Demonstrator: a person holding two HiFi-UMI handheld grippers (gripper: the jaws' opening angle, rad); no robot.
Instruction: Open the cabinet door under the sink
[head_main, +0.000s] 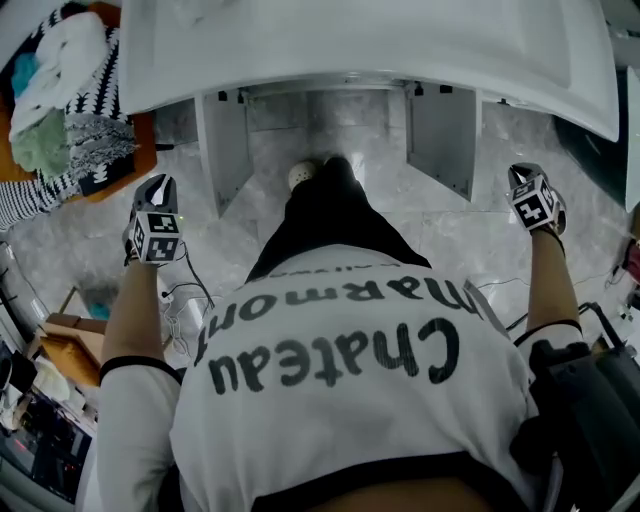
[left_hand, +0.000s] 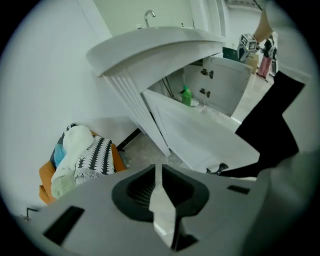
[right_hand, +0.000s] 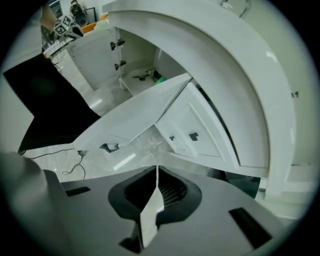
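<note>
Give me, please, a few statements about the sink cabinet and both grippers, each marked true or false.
1. The white left cabinet door and white right cabinet door both stand open. True.
2. The left gripper grips a door handle. False: its jaws are shut on nothing.
3. A green plastic bottle stands inside the cabinet. True.
4. The right gripper is wide open. False: it is shut, empty.

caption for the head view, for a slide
Both cabinet doors under the sink stand open, left gripper and right gripper held clear either side.
</note>
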